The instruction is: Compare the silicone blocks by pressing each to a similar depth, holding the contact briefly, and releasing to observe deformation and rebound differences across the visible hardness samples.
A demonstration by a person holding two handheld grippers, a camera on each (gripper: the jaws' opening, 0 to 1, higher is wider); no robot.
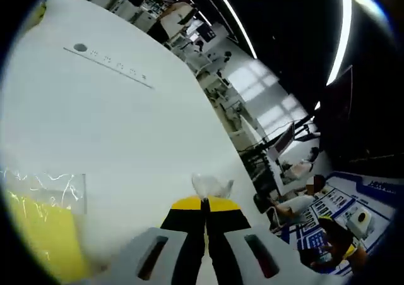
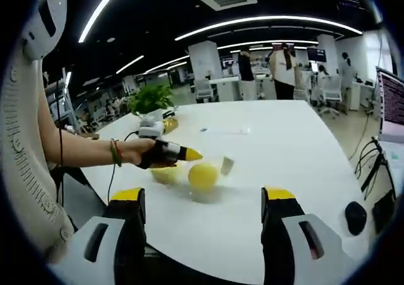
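Your left gripper (image 2: 189,153): jaws closed, holding nothing, tip near yellow block (image 2: 203,176). Right gripper (image 2: 203,200) wide open, empty. Pressing step; next, push down gently.

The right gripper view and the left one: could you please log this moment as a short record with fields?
surface: white table
left gripper: jaws shut, tips on a small clear piece
right gripper: jaws open, holding nothing
samples: round yellow block, paler one beside it
clear bag: lying by the left gripper, yellow inside
background: potted plant, people at desks
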